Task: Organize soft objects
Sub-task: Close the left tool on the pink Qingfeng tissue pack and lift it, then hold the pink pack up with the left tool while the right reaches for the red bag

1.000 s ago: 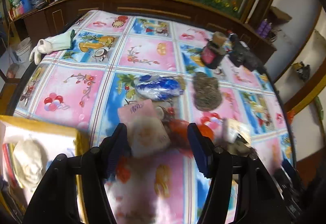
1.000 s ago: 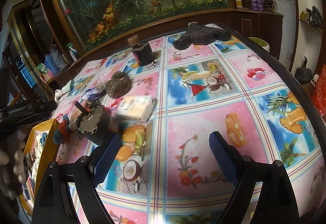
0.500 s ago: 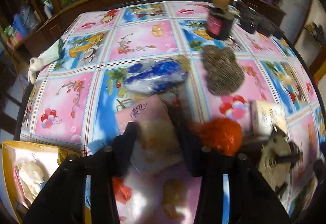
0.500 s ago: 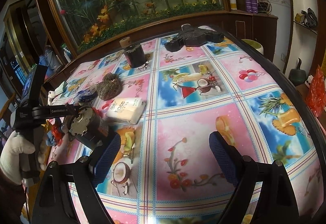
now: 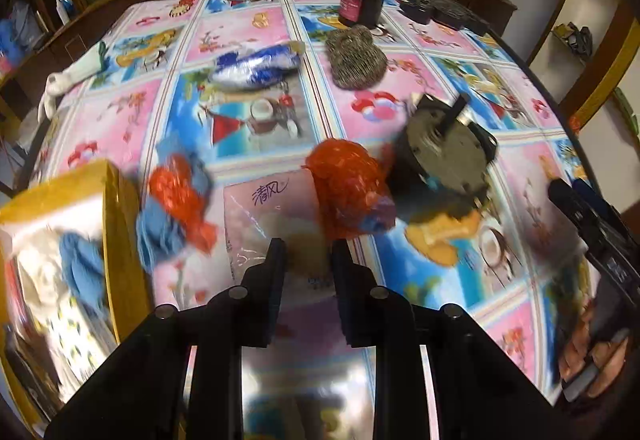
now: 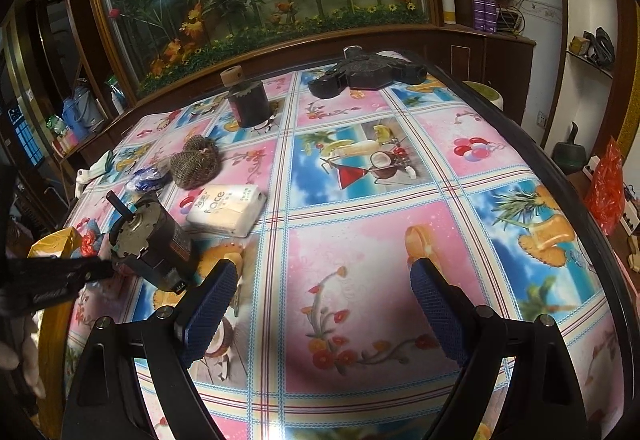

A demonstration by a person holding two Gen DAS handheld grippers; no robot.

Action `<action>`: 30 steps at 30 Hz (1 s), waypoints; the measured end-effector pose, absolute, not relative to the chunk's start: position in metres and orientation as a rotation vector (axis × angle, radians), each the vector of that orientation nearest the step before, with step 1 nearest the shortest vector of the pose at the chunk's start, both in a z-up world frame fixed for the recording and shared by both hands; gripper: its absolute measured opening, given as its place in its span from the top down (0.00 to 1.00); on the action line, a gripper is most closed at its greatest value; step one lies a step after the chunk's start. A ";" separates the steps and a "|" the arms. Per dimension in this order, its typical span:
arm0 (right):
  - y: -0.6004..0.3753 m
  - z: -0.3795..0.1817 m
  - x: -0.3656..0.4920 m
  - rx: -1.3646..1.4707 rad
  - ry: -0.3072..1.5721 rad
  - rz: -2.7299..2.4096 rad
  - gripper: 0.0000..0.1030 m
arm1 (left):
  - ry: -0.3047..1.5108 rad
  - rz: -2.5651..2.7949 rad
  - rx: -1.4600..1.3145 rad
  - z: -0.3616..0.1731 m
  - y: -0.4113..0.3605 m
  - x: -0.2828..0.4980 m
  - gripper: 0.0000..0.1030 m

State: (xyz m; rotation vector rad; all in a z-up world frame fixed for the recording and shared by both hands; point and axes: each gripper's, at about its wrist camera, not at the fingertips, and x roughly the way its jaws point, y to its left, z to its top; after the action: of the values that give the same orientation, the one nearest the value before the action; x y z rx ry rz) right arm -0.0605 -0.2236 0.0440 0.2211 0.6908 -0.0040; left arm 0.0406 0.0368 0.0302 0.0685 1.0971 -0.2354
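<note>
My left gripper (image 5: 308,252) points steeply down and is shut on the near end of a pink tissue pack (image 5: 264,208) lying on the flowered tablecloth (image 5: 248,128). A red mesh bundle (image 5: 348,180) lies against the pack's right side, and a red and blue bundle (image 5: 176,200) lies to its left. A yellow box (image 5: 116,224) holding soft items stands at the left edge. My right gripper (image 6: 316,288) hovers open over bare tablecloth (image 6: 360,232) with nothing between its fingers. A white tissue pack (image 6: 228,208) lies ahead of it to the left.
A grey motor (image 5: 444,152) sits right of the red bundle. Farther back lie a blue and white bag (image 5: 256,66), a knitted scrubber (image 5: 356,58), a dark jar (image 5: 358,2), a black gadget (image 5: 436,6) and a white glove (image 5: 76,74). A wooden cabinet rings the table.
My left gripper's jaws closed from wide apart onto the pink tissue pack while the gripper moved across and slightly down. The right gripper kept still.
</note>
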 end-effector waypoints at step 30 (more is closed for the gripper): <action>-0.230 0.033 -0.056 0.212 0.743 -0.048 0.14 | 0.961 -0.281 0.003 0.046 0.051 -0.058 0.47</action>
State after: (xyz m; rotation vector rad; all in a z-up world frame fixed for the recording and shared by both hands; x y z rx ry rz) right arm -0.0563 -0.2300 0.0333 0.2120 0.7429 -0.0479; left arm -0.0579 0.0507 0.0460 0.0029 0.9608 -0.2808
